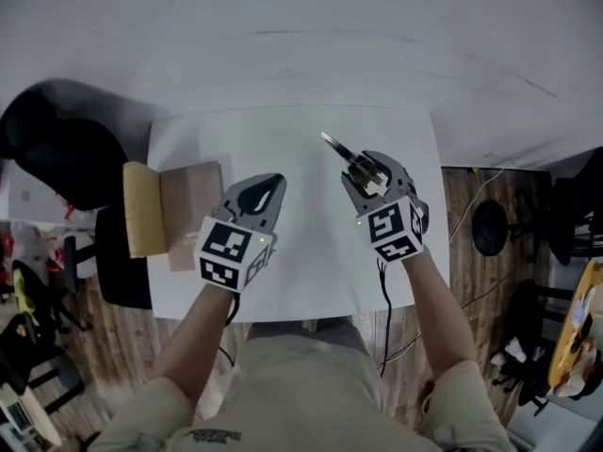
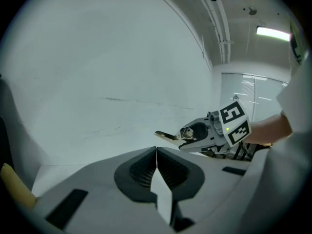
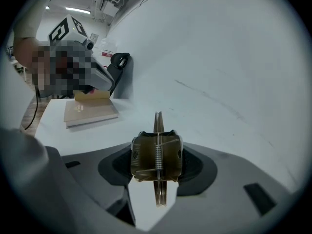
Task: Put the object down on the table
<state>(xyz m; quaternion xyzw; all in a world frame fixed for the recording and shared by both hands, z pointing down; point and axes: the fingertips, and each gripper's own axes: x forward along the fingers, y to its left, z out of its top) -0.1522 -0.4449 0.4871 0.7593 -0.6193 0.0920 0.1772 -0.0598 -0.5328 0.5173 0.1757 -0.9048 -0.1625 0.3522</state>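
My right gripper (image 1: 374, 177) is shut on an amber see-through spring clip (image 1: 337, 147) and holds it above the white table (image 1: 301, 281). In the right gripper view the clip (image 3: 157, 156) sits squeezed between the jaws, its metal spring facing the camera and its thin beak pointing forward. My left gripper (image 1: 268, 189) hovers beside it over the table's middle, jaws shut with nothing between them (image 2: 156, 152). The left gripper view shows the right gripper (image 2: 197, 133) with the clip's beak (image 2: 165, 136) sticking out to the left.
A tan closed book (image 1: 191, 207) lies on the table's left part, with a yellow-brown pad (image 1: 141, 210) at its outer edge; the same book (image 3: 90, 110) is in the right gripper view. A black chair (image 1: 57, 149) stands to the left. A white wall runs behind the table.
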